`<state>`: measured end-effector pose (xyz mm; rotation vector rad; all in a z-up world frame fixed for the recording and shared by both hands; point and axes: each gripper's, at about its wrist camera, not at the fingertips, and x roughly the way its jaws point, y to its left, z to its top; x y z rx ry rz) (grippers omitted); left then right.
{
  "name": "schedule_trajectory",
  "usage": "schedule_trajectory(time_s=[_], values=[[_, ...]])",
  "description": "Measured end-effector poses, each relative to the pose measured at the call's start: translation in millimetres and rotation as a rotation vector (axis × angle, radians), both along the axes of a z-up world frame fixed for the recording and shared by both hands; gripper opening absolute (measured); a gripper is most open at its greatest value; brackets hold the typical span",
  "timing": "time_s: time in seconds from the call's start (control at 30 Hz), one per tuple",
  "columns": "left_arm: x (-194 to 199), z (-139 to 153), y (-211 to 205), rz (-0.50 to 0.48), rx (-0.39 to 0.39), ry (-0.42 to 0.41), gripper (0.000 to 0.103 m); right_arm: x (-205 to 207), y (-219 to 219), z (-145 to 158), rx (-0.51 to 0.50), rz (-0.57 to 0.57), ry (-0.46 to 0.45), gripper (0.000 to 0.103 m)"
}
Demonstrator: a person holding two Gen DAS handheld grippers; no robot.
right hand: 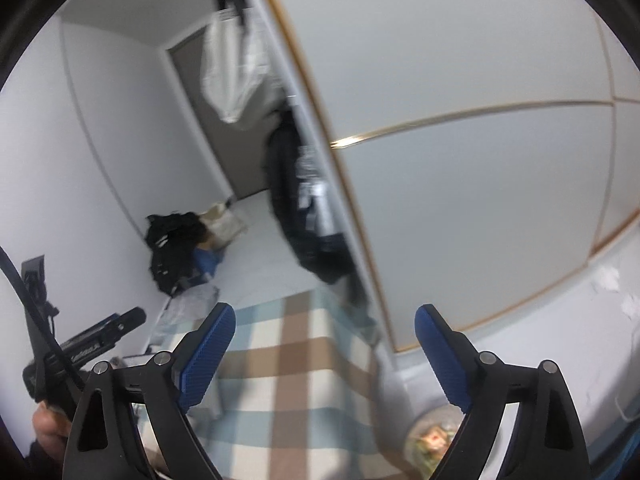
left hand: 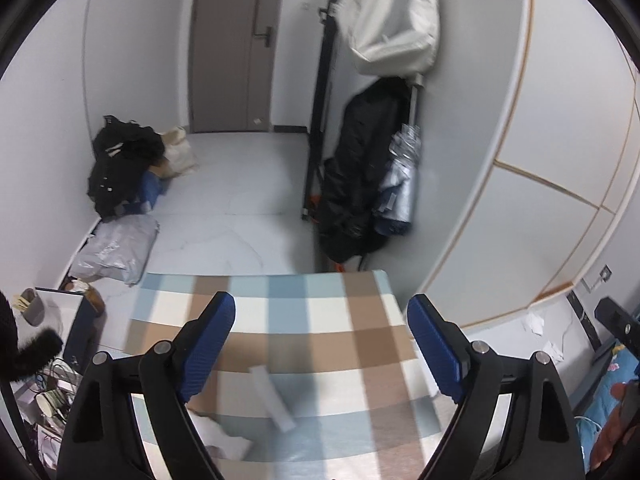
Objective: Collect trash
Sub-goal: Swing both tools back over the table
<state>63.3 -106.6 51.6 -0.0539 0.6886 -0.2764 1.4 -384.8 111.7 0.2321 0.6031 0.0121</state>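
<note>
A checked blue, brown and cream cloth covers the surface (left hand: 280, 320); crumpled white paper scraps (left hand: 274, 396) lie on it between the left gripper's (left hand: 320, 344) wide-spread, empty fingers; the right gripper's (right hand: 324, 348) fingers likewise gape empty; pale floor (left hand: 240, 184), grey-brown door (left hand: 236, 40), white wardrobe (left hand: 540, 120) beyond.

Blurred bin (right hand: 434, 438) (contents unclear), bottom edge

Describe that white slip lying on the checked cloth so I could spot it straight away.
Find the table with the checked cloth in blue, brown and cream. The paper strip lies near its close edge, long, narrow and flat. The crumpled tissue to its left is a wrinkled heap instead.
</note>
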Motion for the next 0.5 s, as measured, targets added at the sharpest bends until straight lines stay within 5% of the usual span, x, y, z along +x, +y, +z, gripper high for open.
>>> schedule_trajectory(time_s=[0.23,0.5], values=[[-6,-5,45,0.031,0.025,-0.044,0.086,8,73,-21,-0.018,0.128,0.028,0.094],[0,-28,100,0.081,-0.026,0.022,0.086,20,121,-52,0.026,0.228,0.098,0.094]])
